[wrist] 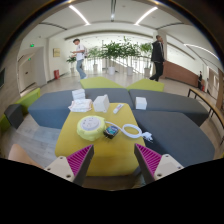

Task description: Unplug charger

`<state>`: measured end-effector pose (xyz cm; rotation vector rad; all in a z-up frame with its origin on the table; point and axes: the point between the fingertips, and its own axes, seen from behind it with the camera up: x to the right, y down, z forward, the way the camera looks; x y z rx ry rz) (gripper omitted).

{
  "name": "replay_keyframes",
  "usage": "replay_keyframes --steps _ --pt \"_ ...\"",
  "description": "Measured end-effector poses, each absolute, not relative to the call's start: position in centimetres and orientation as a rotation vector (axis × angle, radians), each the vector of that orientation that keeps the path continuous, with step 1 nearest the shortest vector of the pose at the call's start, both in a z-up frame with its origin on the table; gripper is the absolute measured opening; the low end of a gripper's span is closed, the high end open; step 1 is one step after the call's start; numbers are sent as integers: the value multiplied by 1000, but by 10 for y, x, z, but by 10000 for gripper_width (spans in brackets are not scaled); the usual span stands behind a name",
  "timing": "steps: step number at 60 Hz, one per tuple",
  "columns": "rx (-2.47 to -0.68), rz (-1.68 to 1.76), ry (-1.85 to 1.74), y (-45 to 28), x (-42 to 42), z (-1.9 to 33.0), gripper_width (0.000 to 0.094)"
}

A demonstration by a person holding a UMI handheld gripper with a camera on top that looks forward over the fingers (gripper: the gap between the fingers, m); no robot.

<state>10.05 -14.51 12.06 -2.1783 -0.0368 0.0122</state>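
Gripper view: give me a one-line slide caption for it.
Open gripper hovers before a yellow table holding a coiled white cable and white boxes; two people stand beyond.

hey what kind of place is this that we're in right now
Probably an office lobby or lounge: grey sofas flank a yellow table, potted plants line the back, and two people walk past. The gripper is open, short of the table's white items.

Claw [110, 165]: we hold it level, pointing forward.
Fingers [68, 165]: we keep them spread wide, nothing between.
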Motion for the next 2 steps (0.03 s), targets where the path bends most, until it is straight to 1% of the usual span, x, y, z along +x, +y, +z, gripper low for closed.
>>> replay_keyframes --steps 2 --pt "-2182 -2 -25 -146 106 115 848"
